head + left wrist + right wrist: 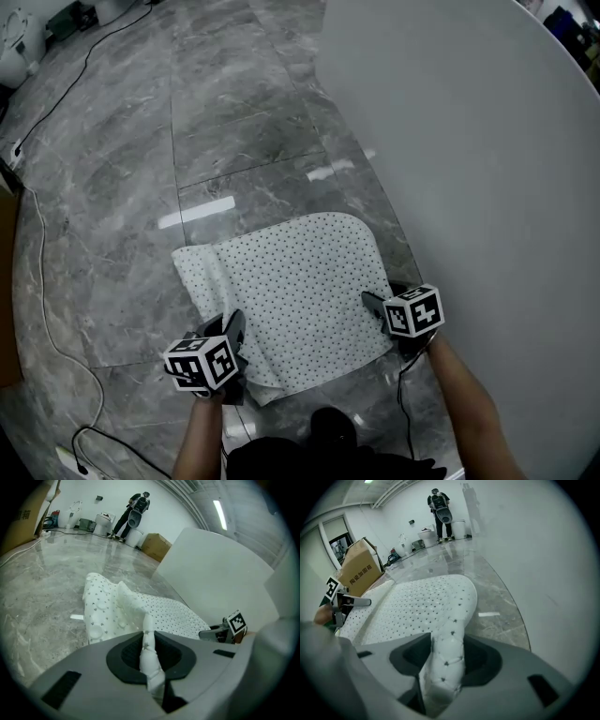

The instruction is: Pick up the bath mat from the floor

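Observation:
The white dotted bath mat lies on the grey marble floor, its left side folded over and raised. My left gripper is at the mat's near left edge. In the left gripper view it is shut on a thin pinched ridge of the mat. My right gripper is at the near right edge. In the right gripper view a thick rolled fold of the mat fills the gap between its jaws and touches both sides. Each gripper shows in the other's view, the right one and the left one.
A large white curved wall rises close on the right of the mat. Cables run over the floor at the left. Far off stand a cardboard box, white toilets and a person.

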`<move>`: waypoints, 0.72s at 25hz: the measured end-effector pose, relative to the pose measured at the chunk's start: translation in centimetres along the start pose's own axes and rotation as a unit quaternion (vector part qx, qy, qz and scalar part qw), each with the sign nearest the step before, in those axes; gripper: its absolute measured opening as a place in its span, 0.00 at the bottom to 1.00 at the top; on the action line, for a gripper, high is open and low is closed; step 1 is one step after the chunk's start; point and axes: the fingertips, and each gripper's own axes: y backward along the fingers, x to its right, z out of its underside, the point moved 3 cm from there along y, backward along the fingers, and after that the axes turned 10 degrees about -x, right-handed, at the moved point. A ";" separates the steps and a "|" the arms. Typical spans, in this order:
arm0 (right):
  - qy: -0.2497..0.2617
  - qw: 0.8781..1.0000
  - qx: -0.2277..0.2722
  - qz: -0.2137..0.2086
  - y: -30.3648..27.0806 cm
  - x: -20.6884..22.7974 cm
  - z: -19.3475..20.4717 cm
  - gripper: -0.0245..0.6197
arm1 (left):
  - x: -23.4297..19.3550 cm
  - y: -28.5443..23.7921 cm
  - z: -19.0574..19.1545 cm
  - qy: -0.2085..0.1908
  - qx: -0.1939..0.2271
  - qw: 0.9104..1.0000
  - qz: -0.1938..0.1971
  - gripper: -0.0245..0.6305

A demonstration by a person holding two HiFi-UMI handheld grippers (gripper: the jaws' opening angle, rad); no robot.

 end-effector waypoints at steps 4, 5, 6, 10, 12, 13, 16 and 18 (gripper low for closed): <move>-0.005 1.000 0.016 -0.004 1.0 -1.3 -0.1 0.25 | -0.7 1.4 0.6 0.008 0.013 1.000 -0.004 0.07; -0.008 1.000 0.019 -0.009 1.3 -1.6 -0.2 0.23 | -0.9 1.8 0.7 0.011 0.017 1.000 -0.007 0.07; -0.010 1.000 0.022 -0.016 1.6 -1.9 -0.3 0.21 | -1.1 2.3 0.9 0.015 0.022 1.000 -0.009 0.07; -0.009 0.999 0.031 -0.021 2.7 -3.3 -0.5 0.13 | -2.2 4.5 1.5 0.031 0.041 0.998 -0.021 0.07; -0.010 0.999 0.036 -0.015 3.2 -4.0 -0.5 0.11 | -2.7 5.6 1.8 0.034 0.047 0.998 -0.032 0.07; -0.013 0.999 0.039 -0.015 3.4 -4.4 -0.6 0.10 | -3.0 6.2 2.1 0.034 0.050 0.997 -0.038 0.07; -0.017 0.999 0.048 -0.017 3.9 -5.5 -0.7 0.08 | -4.0 7.7 2.8 0.031 0.057 0.996 -0.059 0.07; -0.018 0.998 0.050 -0.016 4.3 -5.9 -0.8 0.08 | -4.8 8.6 3.0 0.037 0.063 0.995 -0.071 0.07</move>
